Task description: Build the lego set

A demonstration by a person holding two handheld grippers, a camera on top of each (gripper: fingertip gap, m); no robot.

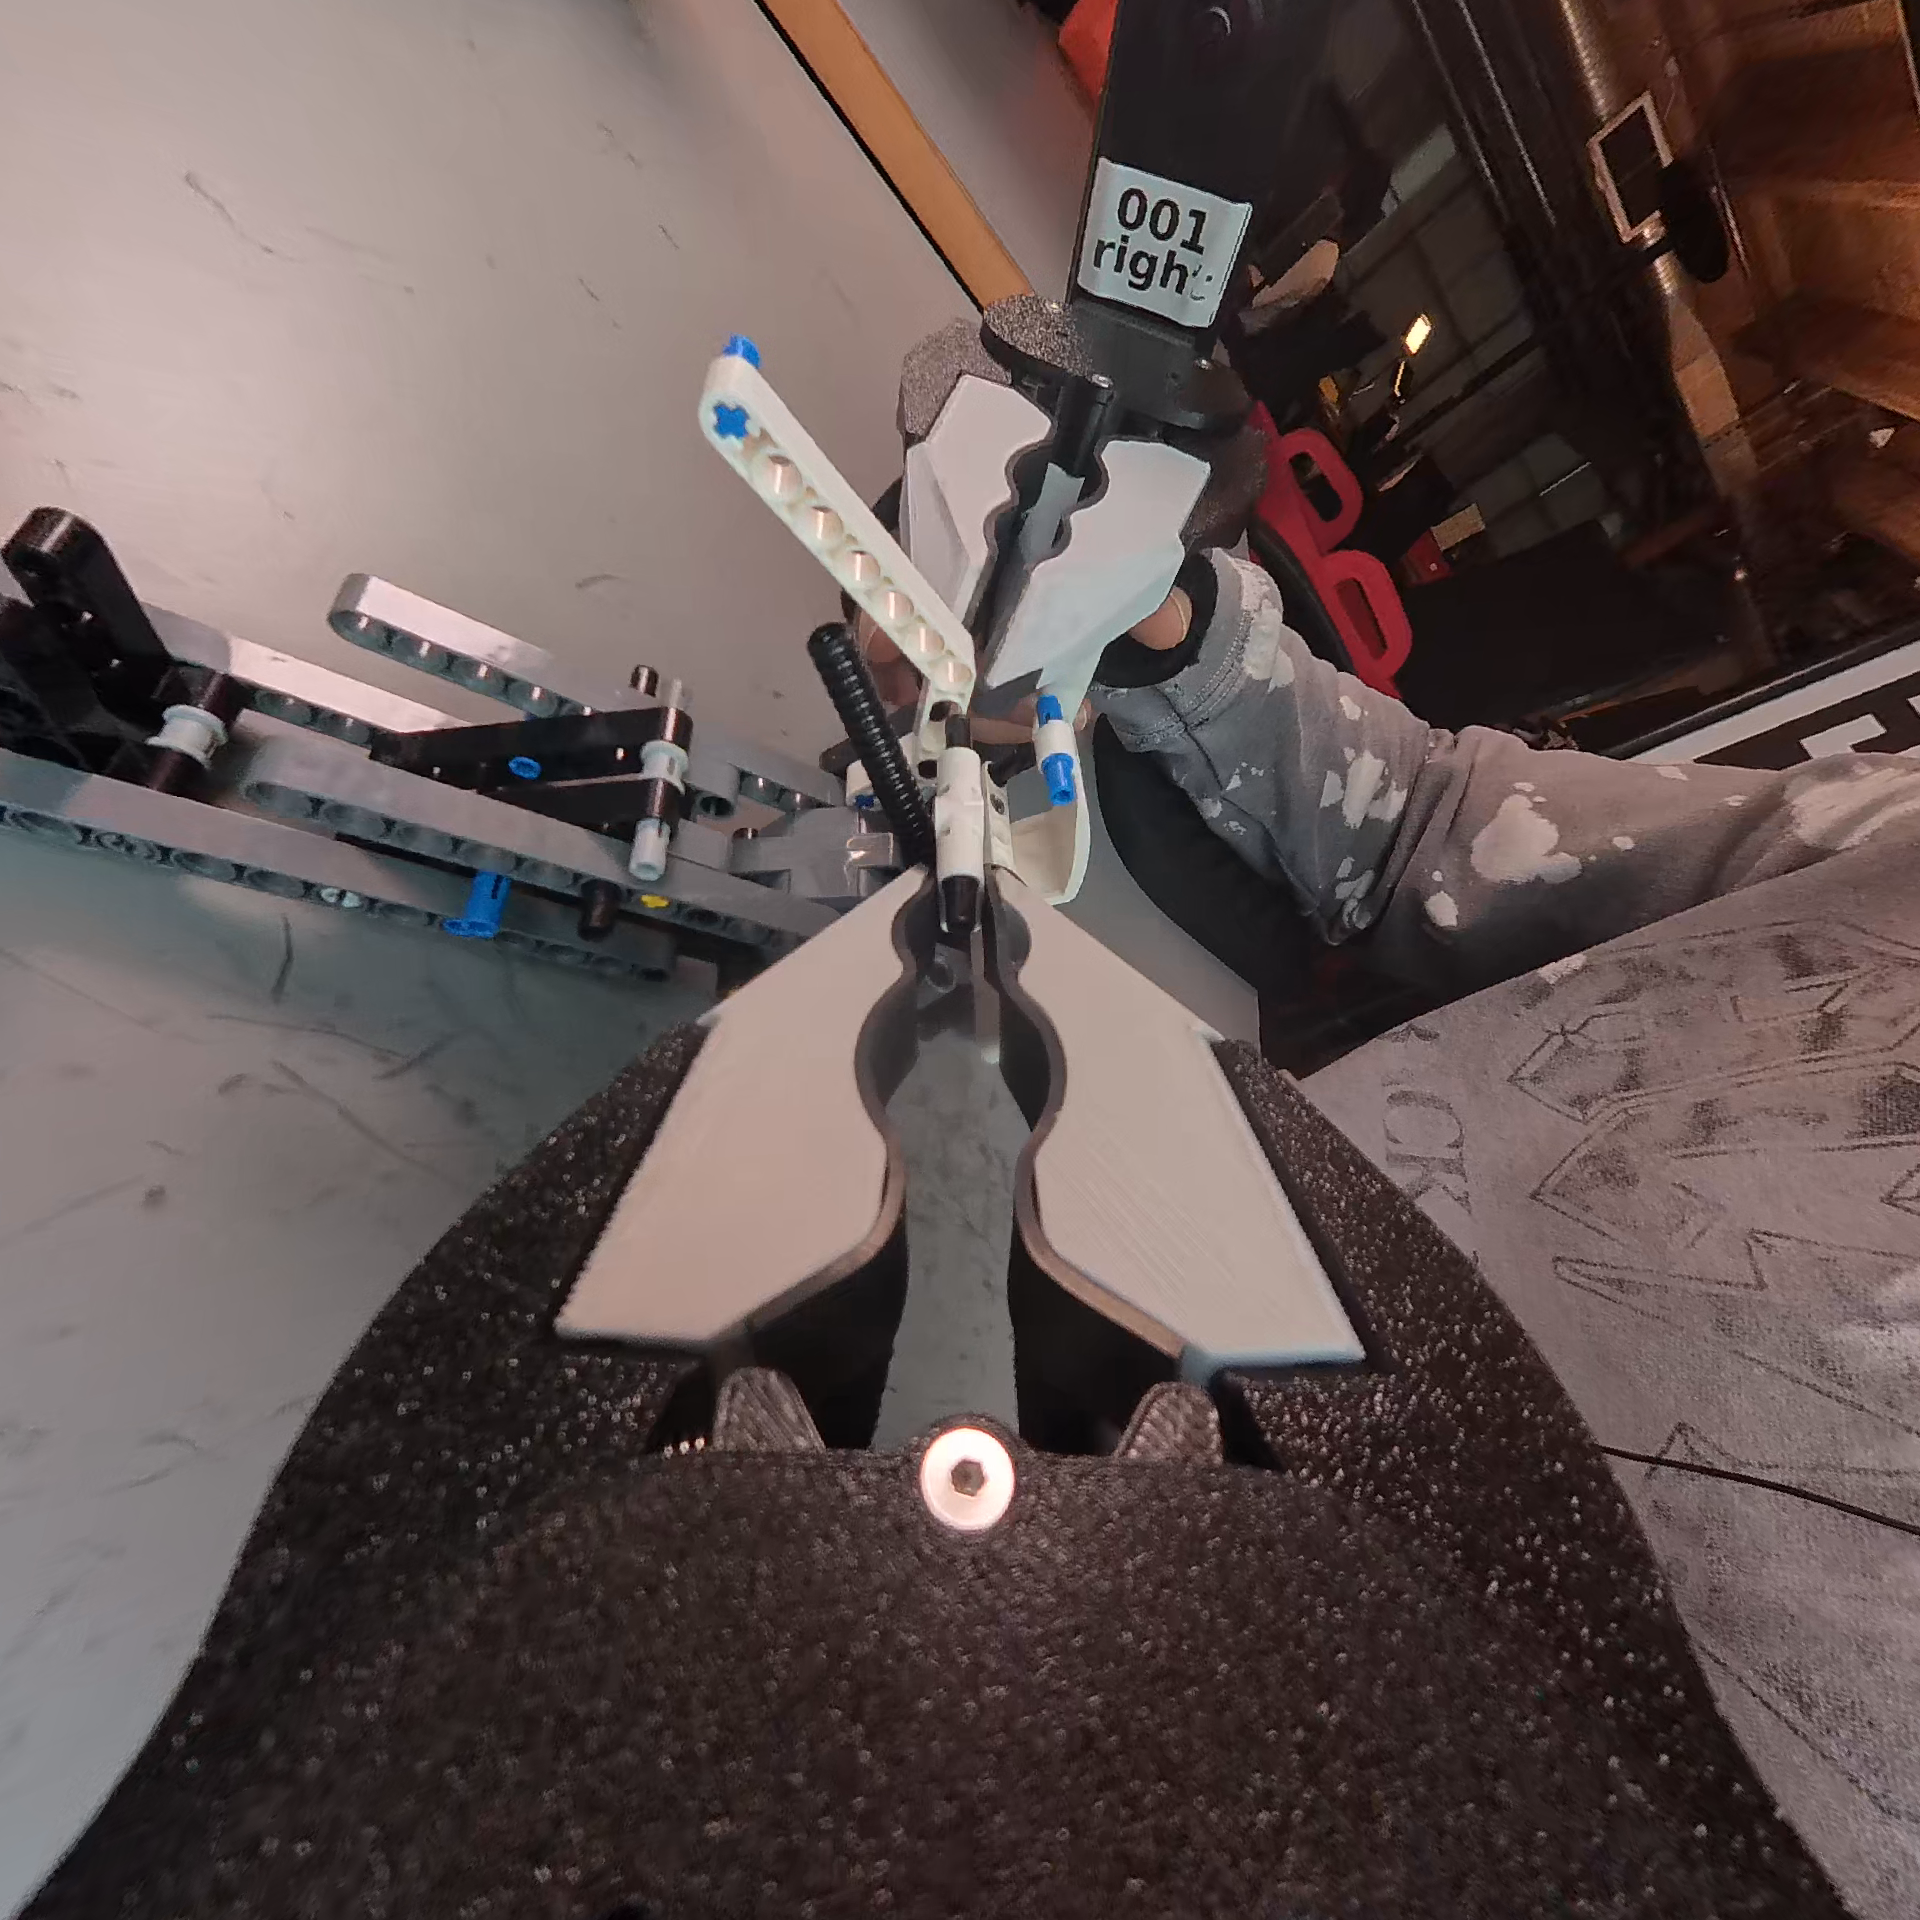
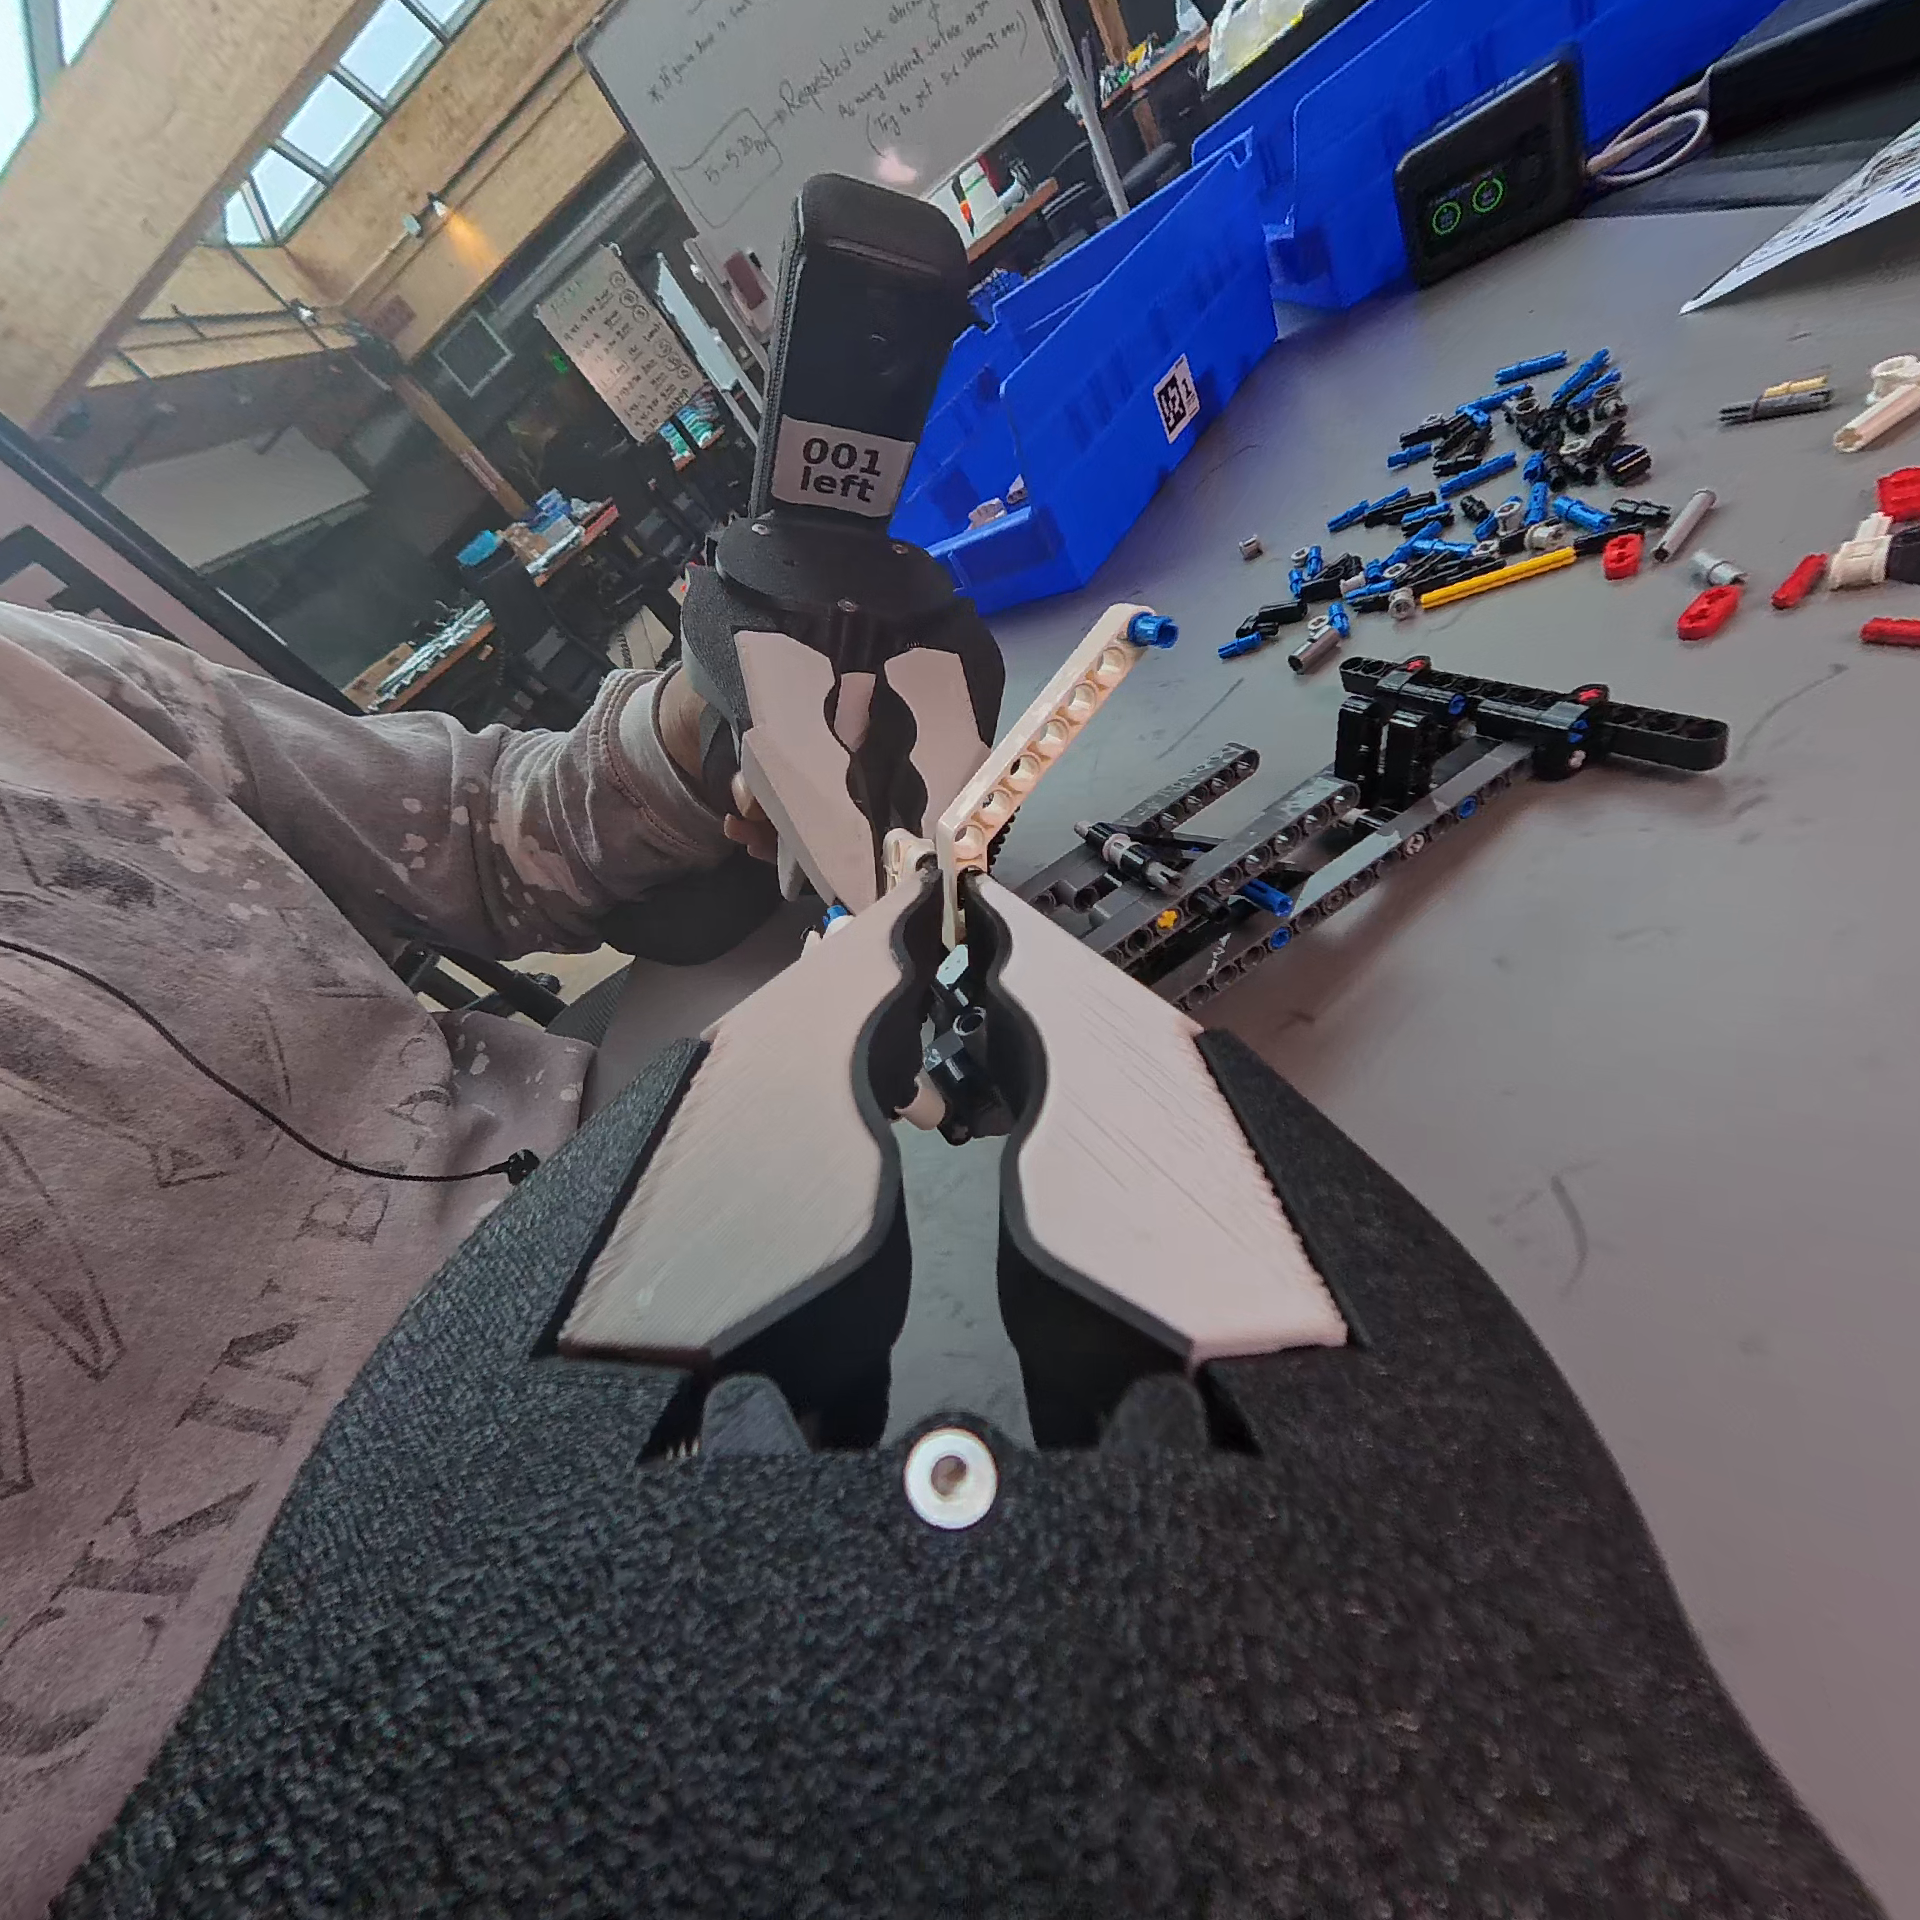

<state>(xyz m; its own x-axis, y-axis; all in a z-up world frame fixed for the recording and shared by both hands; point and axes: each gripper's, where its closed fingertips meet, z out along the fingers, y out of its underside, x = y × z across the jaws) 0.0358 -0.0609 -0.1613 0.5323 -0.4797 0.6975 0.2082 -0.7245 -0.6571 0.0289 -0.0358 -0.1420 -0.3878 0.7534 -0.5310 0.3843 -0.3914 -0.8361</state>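
I hold one small white sub-assembly in the air between both grippers, near the table's front edge. Its long white beam (image 1: 831, 530) with blue pins at the far end sticks up and shows in the right wrist view (image 2: 1049, 738) too. My left gripper (image 1: 956, 899) is shut on the white connector with a black pin (image 1: 956, 821) at its base. My right gripper (image 2: 951, 899) is shut on the beam's short lower arm; it faces me in the left wrist view (image 1: 1003, 675). A black ribbed hose (image 1: 873, 727) hangs beside the connector. The grey and black chassis (image 2: 1351, 810) lies on the table.
Loose blue, black and red parts (image 2: 1507, 499) are scattered at the back right. Blue bins (image 2: 1143, 343) stand behind them, with a black screen device (image 2: 1486, 208) and a printed sheet (image 2: 1829, 218). A person's grey sleeve (image 1: 1403, 831) sits at the table edge. The grippers are tip to tip, or close to it.
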